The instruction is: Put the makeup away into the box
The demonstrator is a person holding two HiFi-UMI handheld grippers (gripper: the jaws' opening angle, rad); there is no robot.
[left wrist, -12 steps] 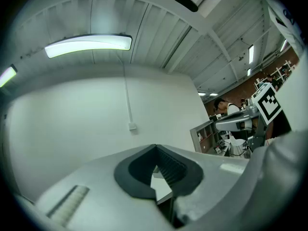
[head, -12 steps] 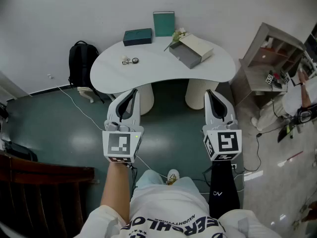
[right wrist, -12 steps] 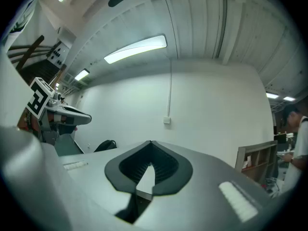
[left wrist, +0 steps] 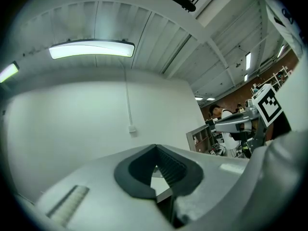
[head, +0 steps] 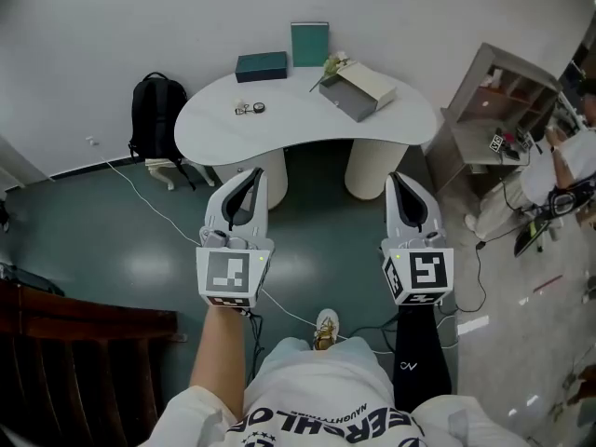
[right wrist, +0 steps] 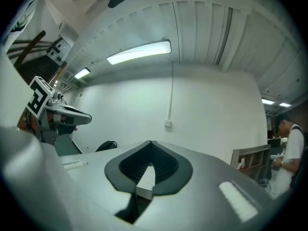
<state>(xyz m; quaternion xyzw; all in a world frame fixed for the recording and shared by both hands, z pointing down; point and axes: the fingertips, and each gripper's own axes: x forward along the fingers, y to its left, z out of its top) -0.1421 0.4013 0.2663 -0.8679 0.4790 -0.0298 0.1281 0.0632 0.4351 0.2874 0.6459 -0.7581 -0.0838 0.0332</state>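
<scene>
A white curved table [head: 298, 124] stands ahead in the head view. On it lie small makeup items [head: 248, 109] at the left and an open grey box [head: 358, 91] with a cream lid at the right. My left gripper [head: 250, 175] and right gripper [head: 400, 177] hover side by side over the green floor, short of the table's near edge. Both are shut with nothing in them. In the left gripper view the left gripper [left wrist: 155, 148] points at a bare wall, and so does the right gripper [right wrist: 150, 143] in the right gripper view.
A dark teal box [head: 261, 66], an upright teal case [head: 309, 44] and a flower sprig [head: 331, 66] sit at the table's back. A black backpack [head: 154, 119] leans left of it. A shelf unit [head: 494, 101] and a person [head: 568, 170] are at the right, dark wooden furniture [head: 84, 343] at the lower left.
The head view has shifted slightly, so the table sits a little higher in the picture. Both grippers hold nearly the same place and stay shut.
</scene>
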